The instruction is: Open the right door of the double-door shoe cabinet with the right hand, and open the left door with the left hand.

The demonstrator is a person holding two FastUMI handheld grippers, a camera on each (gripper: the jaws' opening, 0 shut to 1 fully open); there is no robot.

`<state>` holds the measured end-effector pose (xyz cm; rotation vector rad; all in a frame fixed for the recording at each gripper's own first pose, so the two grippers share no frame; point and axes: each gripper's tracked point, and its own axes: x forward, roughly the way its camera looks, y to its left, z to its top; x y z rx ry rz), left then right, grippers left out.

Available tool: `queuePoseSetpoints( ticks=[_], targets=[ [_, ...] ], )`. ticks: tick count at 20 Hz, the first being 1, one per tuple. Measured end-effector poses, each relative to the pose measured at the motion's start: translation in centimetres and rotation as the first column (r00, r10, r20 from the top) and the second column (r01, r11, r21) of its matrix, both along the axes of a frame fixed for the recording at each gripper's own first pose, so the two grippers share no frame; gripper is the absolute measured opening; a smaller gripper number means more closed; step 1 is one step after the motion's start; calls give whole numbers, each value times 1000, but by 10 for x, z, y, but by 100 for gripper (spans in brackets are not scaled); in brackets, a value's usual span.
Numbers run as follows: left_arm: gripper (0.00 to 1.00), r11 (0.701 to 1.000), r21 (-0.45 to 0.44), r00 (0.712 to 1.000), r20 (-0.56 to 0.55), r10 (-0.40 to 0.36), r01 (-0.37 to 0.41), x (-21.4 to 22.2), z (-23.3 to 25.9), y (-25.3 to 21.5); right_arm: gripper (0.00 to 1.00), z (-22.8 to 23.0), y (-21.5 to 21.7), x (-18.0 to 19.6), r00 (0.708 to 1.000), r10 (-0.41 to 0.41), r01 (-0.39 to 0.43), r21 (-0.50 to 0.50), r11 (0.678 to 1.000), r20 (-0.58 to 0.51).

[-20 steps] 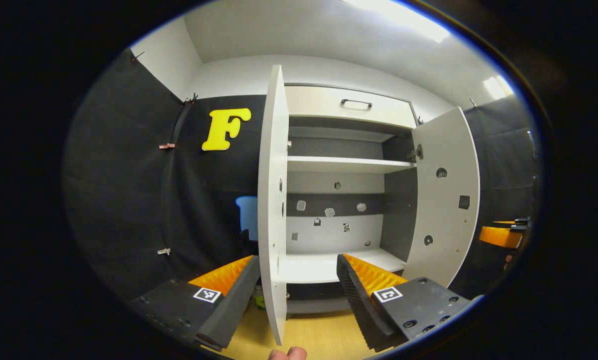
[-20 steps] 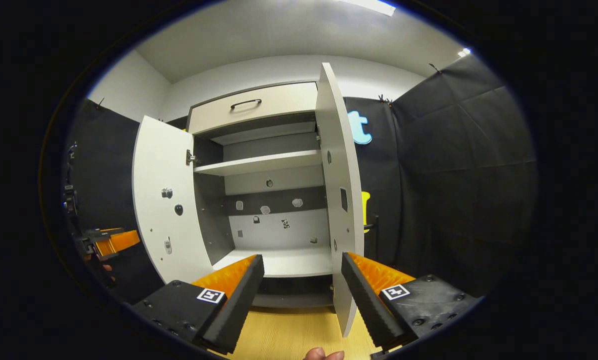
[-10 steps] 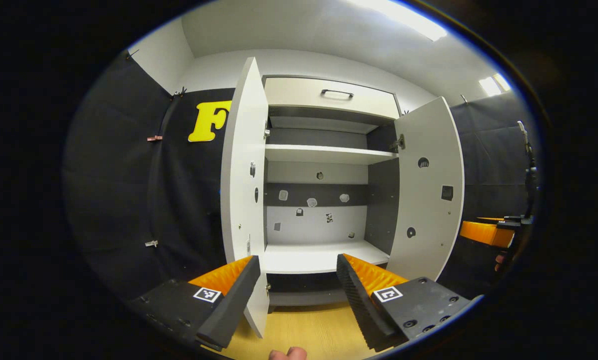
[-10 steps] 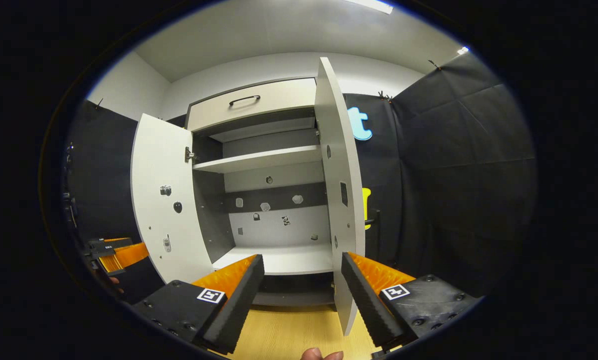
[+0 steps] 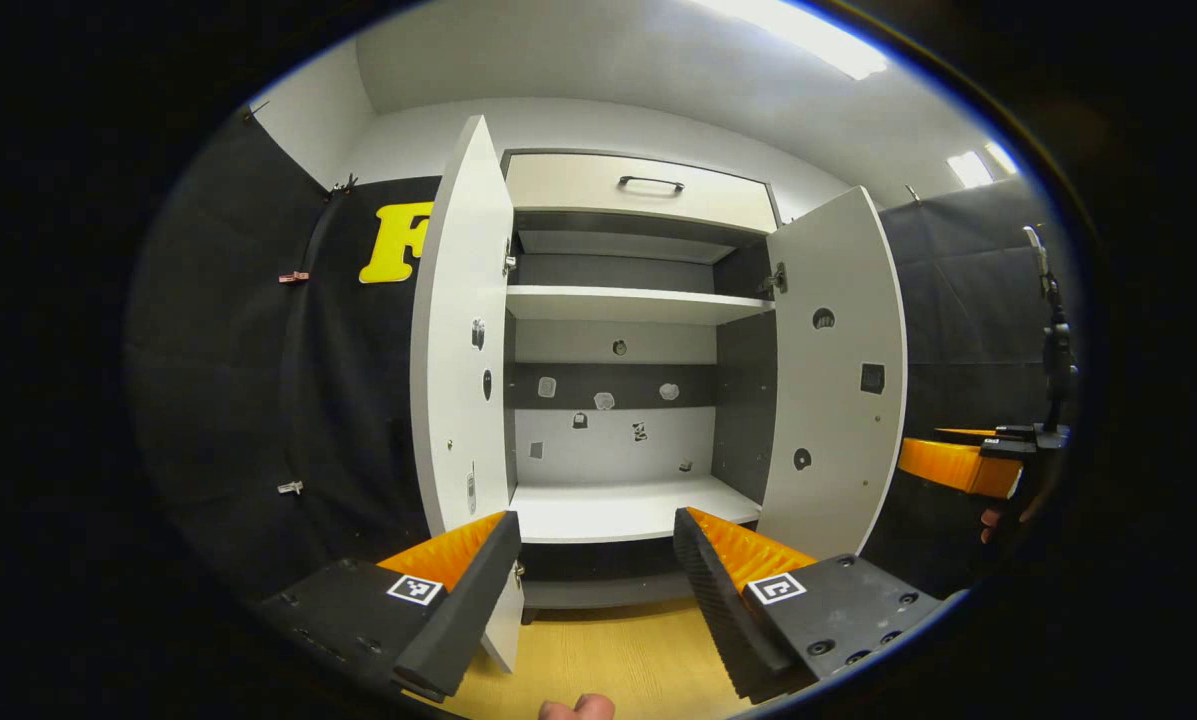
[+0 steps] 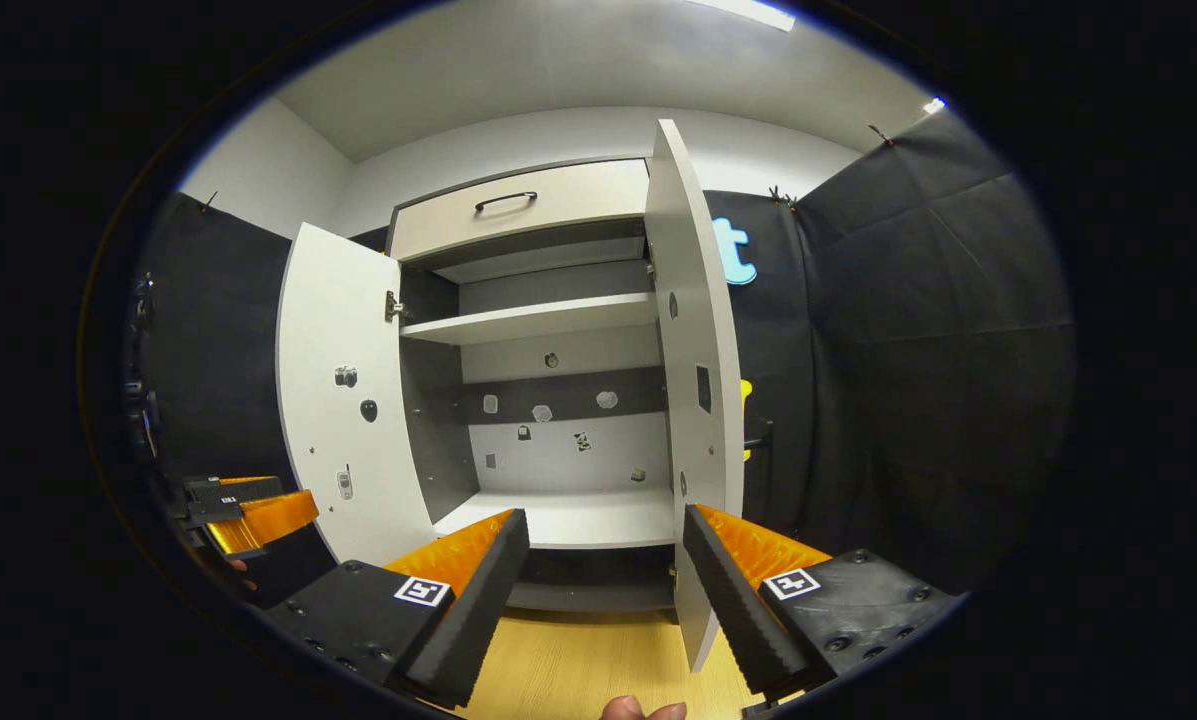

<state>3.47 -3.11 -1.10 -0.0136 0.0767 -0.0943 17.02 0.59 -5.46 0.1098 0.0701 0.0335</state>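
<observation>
Both doors swung wide, left door [image 5: 463, 330] standing upright just left of and ahead of left gripper [image 5: 588, 590], right door [image 6: 693, 380] upright just ahead of right gripper [image 6: 598, 590], both grippers spread open holding nothing, shelves [image 5: 623, 303] bare, likely done

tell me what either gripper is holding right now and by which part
Nothing is held. The left gripper and right gripper are both open, apart from the swung-open left door and right door.
</observation>
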Motion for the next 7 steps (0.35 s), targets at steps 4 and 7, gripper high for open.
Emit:
queuePoseSetpoints(
  ticks=[4,7],
  targets=[
    [95,1000,-12,1000,-1,-7,7,0,0,-1,98,0,2,-1,1000,6,-6,-1,1000,-3],
    [95,1000,-12,1000,0,-4,4,-1,0,-1,98,1,2,0,1000,5,-5,-1,1000,0]
  ],
)
